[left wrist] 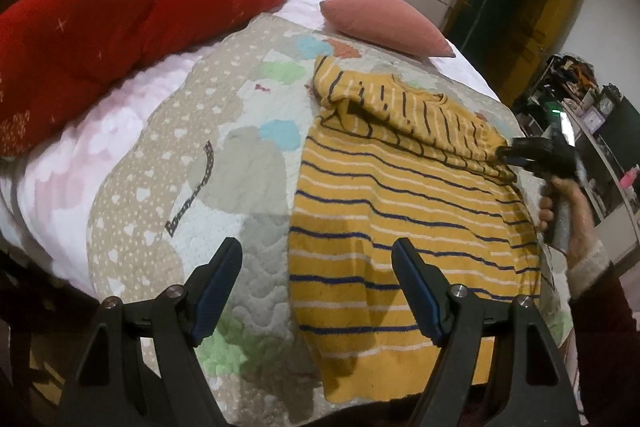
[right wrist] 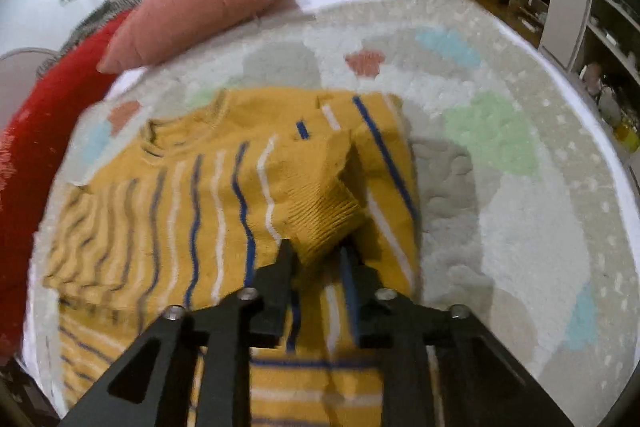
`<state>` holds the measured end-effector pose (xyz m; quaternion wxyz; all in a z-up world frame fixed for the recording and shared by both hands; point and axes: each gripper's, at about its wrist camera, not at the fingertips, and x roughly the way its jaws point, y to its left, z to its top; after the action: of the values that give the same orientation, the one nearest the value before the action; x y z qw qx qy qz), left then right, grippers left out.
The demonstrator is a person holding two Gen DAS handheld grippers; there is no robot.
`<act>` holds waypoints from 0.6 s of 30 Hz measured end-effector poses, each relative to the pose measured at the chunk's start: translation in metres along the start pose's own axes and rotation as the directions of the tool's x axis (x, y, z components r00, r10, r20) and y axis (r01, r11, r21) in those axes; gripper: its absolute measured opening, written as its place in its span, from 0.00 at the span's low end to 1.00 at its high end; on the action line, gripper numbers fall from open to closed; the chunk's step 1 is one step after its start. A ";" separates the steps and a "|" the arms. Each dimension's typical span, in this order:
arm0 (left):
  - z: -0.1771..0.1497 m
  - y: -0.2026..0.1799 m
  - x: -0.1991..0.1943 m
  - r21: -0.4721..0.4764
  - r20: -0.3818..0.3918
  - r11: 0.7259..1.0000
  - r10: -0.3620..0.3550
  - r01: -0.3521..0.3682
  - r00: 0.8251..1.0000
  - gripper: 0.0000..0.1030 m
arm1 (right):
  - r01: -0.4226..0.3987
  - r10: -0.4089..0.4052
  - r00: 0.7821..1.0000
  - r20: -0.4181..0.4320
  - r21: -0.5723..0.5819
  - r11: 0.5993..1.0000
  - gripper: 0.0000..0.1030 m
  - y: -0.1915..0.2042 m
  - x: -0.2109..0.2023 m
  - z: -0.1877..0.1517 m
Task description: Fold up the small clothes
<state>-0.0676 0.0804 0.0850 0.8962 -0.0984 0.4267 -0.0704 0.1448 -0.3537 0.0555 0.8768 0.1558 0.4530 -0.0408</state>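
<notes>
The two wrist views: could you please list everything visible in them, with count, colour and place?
Sweater: one, mustard with navy and white stripes, flat on the quilt, both sleeves folded across its chest.
Sleeve cuff: one, mustard ribbed, between the right gripper's jaws.
Quilt: one, beige and white with pastel patches, over the bed.
Pillow: one, pink, at the bed's far end.
Blanket: one, red, bundled beside the pillow.
Shelves: cluttered, beyond the bed.
Left gripper: black, open, empty.
Right gripper: black, partly open around the cuff.
Hand: one, holding the right gripper's handle.
</notes>
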 end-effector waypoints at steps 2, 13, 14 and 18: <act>0.001 0.003 0.000 -0.009 0.007 1.000 -0.002 0.002 1.000 0.74 | -0.030 0.031 0.999 0.040 -0.017 0.999 0.34 -0.005 -0.028 -0.010; -0.003 0.035 0.039 -0.029 -0.052 0.999 0.039 -0.040 0.998 0.75 | -0.065 0.064 0.998 0.013 0.037 0.997 0.49 -0.089 -0.107 -0.100; -0.002 0.038 0.045 -0.033 -0.060 0.999 0.037 -0.039 0.998 0.75 | -0.075 0.075 0.997 0.008 0.051 0.996 0.51 -0.096 -0.109 -0.110; 0.003 0.038 0.072 -0.034 -0.101 0.999 -0.018 0.015 0.995 0.75 | -0.132 0.136 0.990 -0.037 0.083 0.988 0.52 -0.103 -0.097 -0.142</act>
<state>-0.0188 0.1029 0.0237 0.8710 -0.1131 0.4720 -0.0758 -0.0448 -0.4144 0.0322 0.8609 0.2217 0.4580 0.0033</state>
